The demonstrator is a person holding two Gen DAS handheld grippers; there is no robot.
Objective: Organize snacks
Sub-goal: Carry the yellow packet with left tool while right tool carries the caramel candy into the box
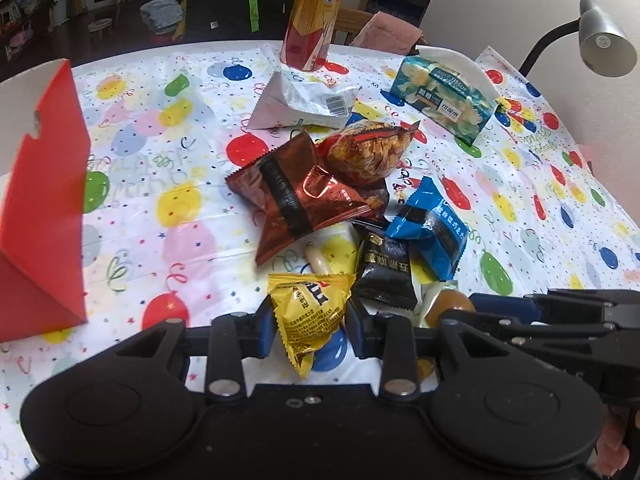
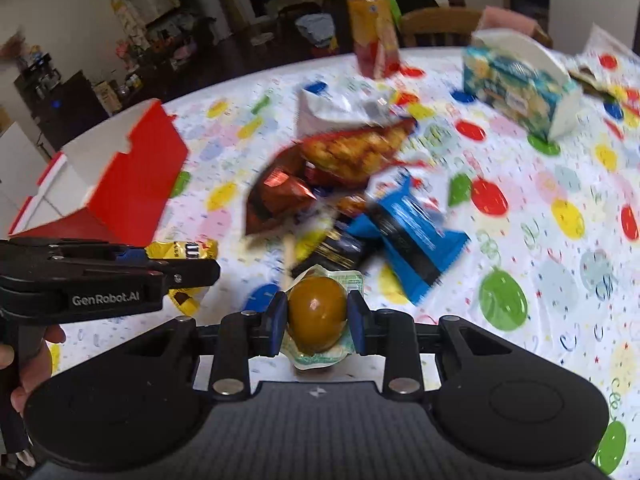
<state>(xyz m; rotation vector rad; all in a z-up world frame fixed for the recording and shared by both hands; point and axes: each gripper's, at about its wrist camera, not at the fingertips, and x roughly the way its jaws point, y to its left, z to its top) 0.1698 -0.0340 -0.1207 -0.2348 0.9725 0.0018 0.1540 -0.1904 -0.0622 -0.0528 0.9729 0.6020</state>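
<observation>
At the far left an open red box (image 1: 44, 208) stands on the balloon-print tablecloth (image 1: 168, 184), likely the place the snacks are meant to go. Next, the left gripper (image 1: 310, 326) has its fingers clamped on a yellow snack packet (image 1: 310, 308), held clear of the table. In the middle, a loose pile of snack bags (image 1: 340, 184) waits unsorted. To the right, the right gripper (image 2: 318, 322) is squeezed shut on a brown jelly cup (image 2: 317, 312), probably for boxing.
</observation>
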